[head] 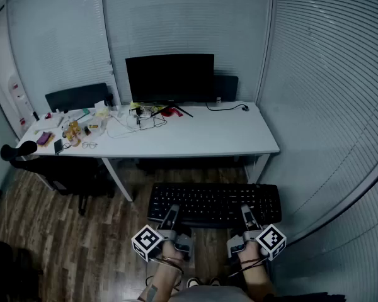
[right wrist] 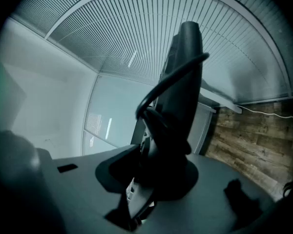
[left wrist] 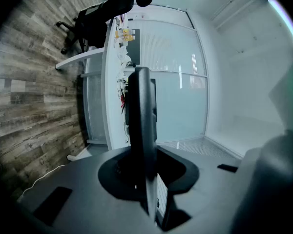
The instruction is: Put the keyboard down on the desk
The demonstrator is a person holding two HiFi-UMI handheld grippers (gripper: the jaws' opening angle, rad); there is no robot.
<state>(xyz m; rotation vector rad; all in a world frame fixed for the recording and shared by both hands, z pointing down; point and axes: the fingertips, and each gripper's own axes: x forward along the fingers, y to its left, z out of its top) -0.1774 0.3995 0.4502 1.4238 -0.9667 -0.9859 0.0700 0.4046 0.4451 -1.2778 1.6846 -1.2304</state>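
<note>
Wood flooring [head: 57, 231] shows beneath the black keyboard [head: 214, 204], which hangs in the air short of the white counter [head: 208, 140], not yet over it. The left hand-held gripper [head: 172, 216] and right hand-held gripper [head: 246, 216] each pinch its near edge, jaws narrow on the thin board. This looks like the carrying step. Next it should go forward over the bare stretch before the monitor [head: 170, 77], then down flat before letting go. No brand or writing is legible.

Black keyboard [right wrist: 185, 82] edge-on, tight between the right tongs [right wrist: 158, 167].
</note>
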